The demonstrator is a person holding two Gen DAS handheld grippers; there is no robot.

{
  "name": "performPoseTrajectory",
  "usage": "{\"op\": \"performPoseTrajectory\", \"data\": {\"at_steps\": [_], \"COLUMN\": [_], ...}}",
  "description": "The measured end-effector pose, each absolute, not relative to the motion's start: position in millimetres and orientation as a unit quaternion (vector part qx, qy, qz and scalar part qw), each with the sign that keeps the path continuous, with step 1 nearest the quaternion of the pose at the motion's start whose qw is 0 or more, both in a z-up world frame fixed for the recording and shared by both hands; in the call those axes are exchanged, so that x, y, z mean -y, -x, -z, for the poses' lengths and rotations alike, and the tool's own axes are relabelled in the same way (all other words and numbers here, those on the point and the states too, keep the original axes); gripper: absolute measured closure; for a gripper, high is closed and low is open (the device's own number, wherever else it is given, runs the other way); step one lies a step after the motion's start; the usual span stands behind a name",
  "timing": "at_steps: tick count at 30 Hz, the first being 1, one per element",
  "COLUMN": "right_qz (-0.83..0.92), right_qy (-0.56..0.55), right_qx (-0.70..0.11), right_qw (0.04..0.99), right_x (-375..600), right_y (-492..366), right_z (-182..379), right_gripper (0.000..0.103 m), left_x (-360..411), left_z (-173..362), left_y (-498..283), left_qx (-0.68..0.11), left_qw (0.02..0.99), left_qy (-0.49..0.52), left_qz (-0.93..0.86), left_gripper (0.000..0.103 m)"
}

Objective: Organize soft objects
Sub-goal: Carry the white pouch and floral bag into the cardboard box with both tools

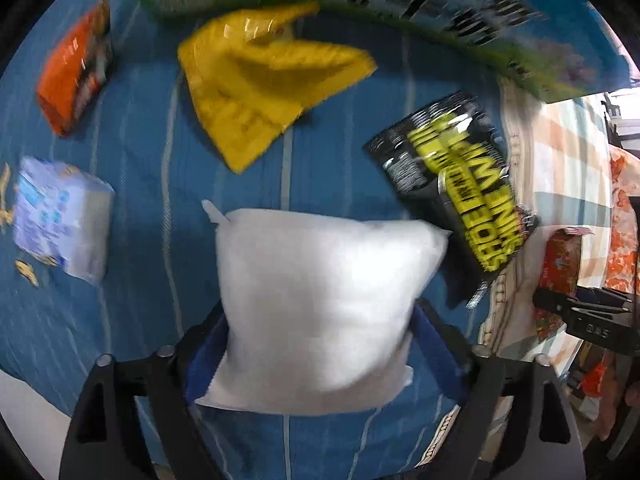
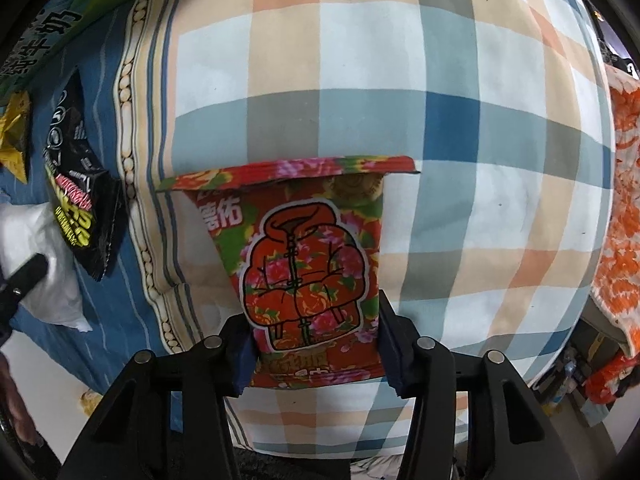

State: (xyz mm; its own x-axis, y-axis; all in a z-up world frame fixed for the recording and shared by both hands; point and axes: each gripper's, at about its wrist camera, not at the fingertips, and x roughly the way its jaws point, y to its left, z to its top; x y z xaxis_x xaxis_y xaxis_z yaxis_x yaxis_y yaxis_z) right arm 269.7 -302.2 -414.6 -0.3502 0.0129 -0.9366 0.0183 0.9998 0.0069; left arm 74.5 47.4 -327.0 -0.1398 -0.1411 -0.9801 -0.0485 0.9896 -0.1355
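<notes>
A white pillow [image 1: 320, 304] lies on the blue striped cloth [image 1: 140, 168] between the blue pads of my left gripper [image 1: 320, 320]. The jaws stand wide and the pillow does not look squeezed, so this gripper is open around it. My right gripper [image 2: 312, 320] is shut on a red floral packet [image 2: 308, 264] with a jacket drawing, its pads pressing the packet's lower sides over a checked cloth [image 2: 400, 80]. The same packet [image 1: 560, 264] and the right gripper [image 1: 592, 316] show at the right edge of the left wrist view.
On the blue cloth lie a yellow packet [image 1: 264, 92], a black packet with yellow lettering [image 1: 452, 184], an orange packet [image 1: 76, 72] and a pale blue tissue pack [image 1: 60, 216]. A large green and blue bag [image 1: 440, 4] lies beyond them. An orange-patterned cloth [image 2: 624, 200] is at the right.
</notes>
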Motion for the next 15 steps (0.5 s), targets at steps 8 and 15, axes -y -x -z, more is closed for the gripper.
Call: {"op": "performPoseTrajectory", "data": {"at_steps": [8,15], "right_qz": [0.009,0.023], "right_qy": [-0.005,-0.019], "right_qx": [-0.823,-0.813], "right_qw": [0.567,0.581], "right_x": [300,294], "right_y": [-262,-253], "right_z": [418,414], "right_gripper": [0.046,0.056], "left_x": [-41,-20], "left_z": [332,299], "left_y": [-55,-31], "left_qx": [-0.749,-0.734], "left_qw": [0.657,0.675], "left_qy": [0.085,0.077], "left_qz": [0.022,0.001], "left_gripper": [0.028,0.037]}}
